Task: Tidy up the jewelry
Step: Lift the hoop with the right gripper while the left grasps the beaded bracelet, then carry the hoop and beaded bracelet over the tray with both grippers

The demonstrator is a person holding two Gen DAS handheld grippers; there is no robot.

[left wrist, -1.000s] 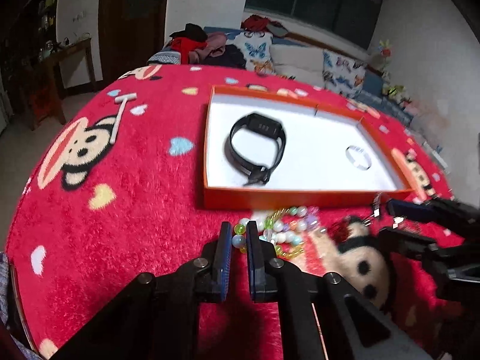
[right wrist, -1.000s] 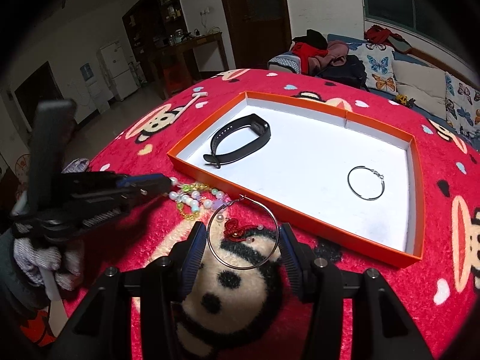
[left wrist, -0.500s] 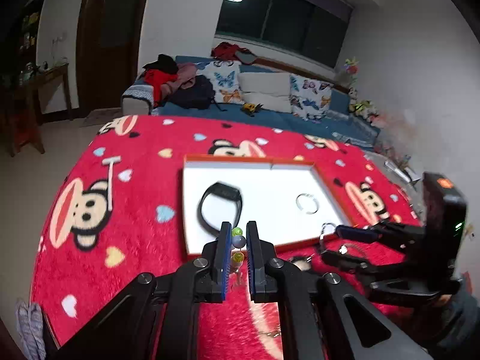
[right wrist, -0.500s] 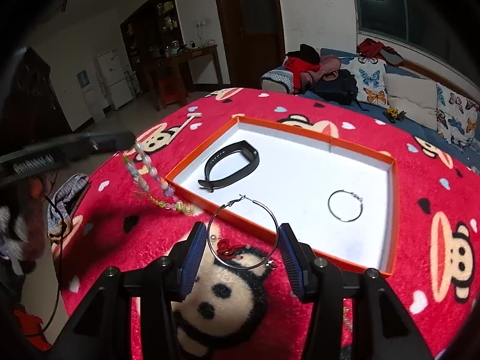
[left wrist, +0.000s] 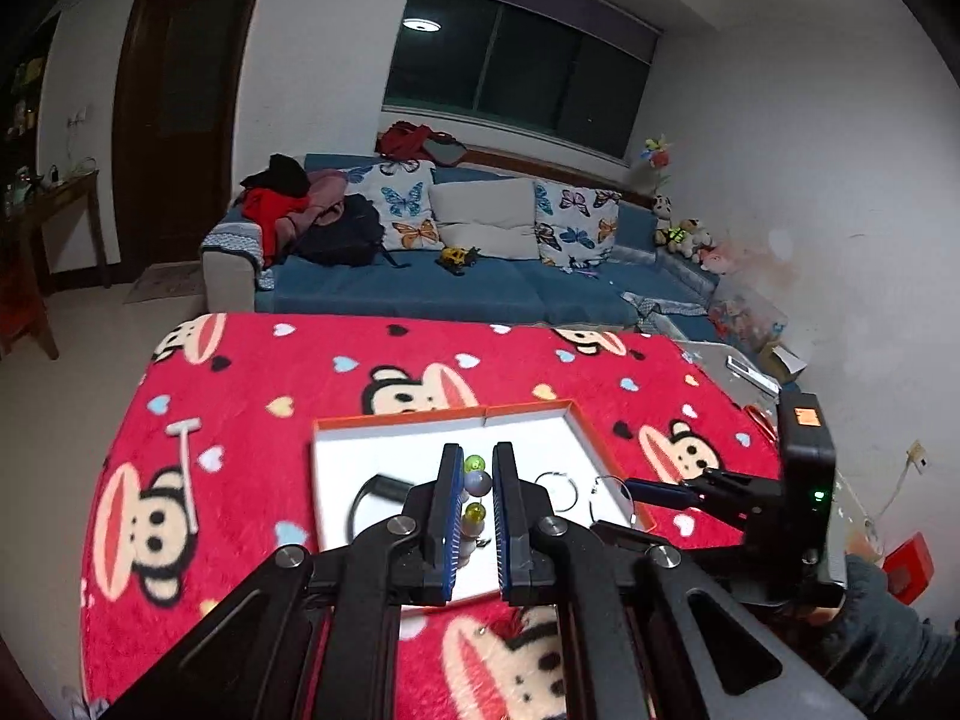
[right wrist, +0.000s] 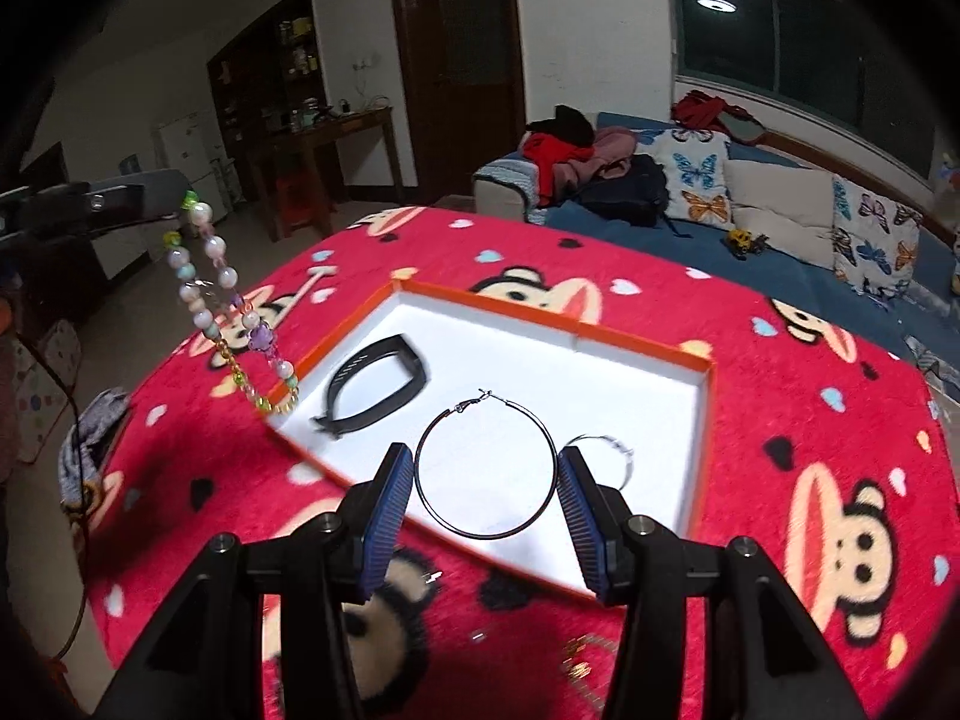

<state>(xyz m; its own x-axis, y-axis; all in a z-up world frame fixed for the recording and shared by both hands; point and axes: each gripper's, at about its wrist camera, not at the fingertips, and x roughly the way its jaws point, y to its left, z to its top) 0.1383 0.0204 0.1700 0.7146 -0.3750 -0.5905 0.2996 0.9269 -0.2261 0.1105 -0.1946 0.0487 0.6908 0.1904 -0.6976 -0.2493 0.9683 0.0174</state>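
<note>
My left gripper [left wrist: 477, 483] is shut on a beaded bracelet [left wrist: 476, 483] and holds it in the air; the bracelet [right wrist: 231, 306] hangs from it at the left of the right wrist view. My right gripper [right wrist: 486, 468] is shut on a large hoop earring [right wrist: 485, 468], pinched across its width, above the front of the orange box [right wrist: 707, 396]. It also shows in the left wrist view [left wrist: 654, 489]. The white-floored box [left wrist: 390, 420] holds a black wristband [right wrist: 369, 387] and a small hoop earring [right wrist: 606, 450].
The box lies on a red monkey-print blanket [right wrist: 780, 420] over the table. A blue sofa [left wrist: 456, 282] with pillows and clothes stands behind. A wooden side table [right wrist: 336, 138] and shelves are at the far left. A red item [left wrist: 909, 564] lies at the right.
Both grippers have lifted off the blanket. The bracelet now hangs free in the air, and the large hoop has moved forward over the box.
</note>
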